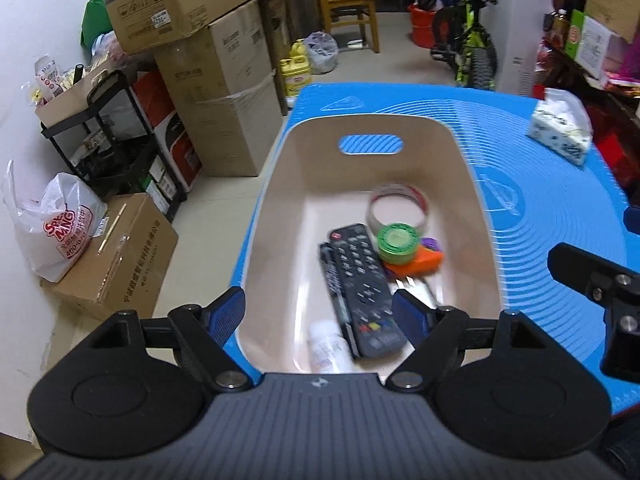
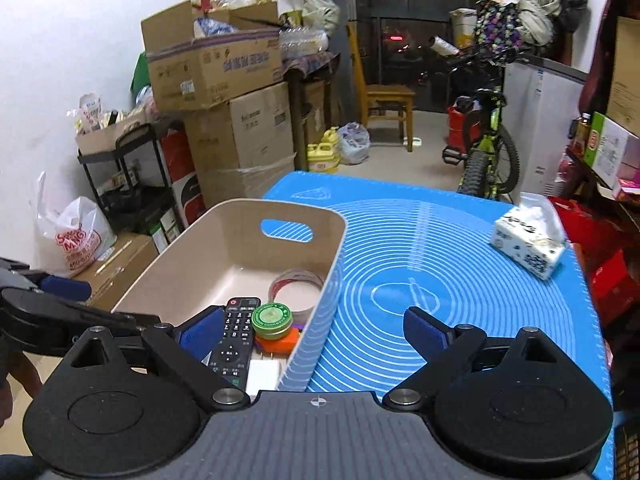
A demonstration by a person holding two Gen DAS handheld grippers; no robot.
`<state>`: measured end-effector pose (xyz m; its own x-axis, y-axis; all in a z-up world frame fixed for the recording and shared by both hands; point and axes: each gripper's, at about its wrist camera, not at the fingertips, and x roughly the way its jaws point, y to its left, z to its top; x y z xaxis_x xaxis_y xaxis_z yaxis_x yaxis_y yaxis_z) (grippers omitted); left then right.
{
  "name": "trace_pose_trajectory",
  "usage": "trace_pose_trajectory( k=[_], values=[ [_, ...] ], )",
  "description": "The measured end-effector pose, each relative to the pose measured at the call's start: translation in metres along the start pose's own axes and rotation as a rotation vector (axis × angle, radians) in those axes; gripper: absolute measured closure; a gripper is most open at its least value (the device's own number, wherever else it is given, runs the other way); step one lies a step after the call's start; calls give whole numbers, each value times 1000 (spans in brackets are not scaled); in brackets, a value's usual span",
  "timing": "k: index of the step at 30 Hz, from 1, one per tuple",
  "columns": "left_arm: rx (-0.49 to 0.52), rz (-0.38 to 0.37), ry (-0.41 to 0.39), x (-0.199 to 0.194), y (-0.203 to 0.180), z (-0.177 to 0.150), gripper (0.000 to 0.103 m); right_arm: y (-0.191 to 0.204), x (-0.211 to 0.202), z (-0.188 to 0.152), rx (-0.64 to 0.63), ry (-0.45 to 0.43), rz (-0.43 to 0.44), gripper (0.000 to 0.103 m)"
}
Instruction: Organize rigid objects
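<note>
My left gripper (image 1: 319, 314) hangs over the near end of the beige plastic bin (image 1: 280, 184), its ribbed blue pads (image 1: 224, 314) spread wide and holding nothing. The bin is smooth-walled with rounded corners and an oval handle slot in its far wall, and it sits on a blue mat (image 1: 532, 248) printed with thin white concentric rings. Inside lie the hard things — a long black remote (image 1: 366, 294) with rubbery buttons, a dark pen (image 1: 332, 276) alongside it, a clear ring of tape (image 1: 398, 206) towards the far end, a flat green round tin (image 1: 396, 243) resting on an orange piece (image 1: 420, 264), and a white bottle (image 1: 328, 346), blurred, at the near wall. My right gripper (image 2: 312, 334) is likewise spread and empty, straddling the bin's right wall — one pad inside, one above the mat. A soft paper tissue pack (image 2: 528, 242) sits well apart at the mat's far right.
</note>
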<state>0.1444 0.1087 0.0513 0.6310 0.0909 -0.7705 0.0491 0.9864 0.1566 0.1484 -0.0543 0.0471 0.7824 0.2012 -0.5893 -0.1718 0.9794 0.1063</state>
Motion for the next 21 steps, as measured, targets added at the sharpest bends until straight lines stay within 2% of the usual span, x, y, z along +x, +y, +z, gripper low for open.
trace_pose_trajectory(
  k=[7,13,18,21],
  values=[
    [58,-16,-48,-48,-29,-22,22,-19,-57,-19,30,-14,-43,7],
    [57,-6,-96,-82,-53,-51,18,-35,-101,-41,59,-16,-84,7],
    [39,-11,-107,-100,-68,-73,18,-43,-133,-64,57,-19,-126,7],
    [65,-22,-102,-107,-78,-87,18,-50,-149,-80,73,-17,-141,7]
  ],
)
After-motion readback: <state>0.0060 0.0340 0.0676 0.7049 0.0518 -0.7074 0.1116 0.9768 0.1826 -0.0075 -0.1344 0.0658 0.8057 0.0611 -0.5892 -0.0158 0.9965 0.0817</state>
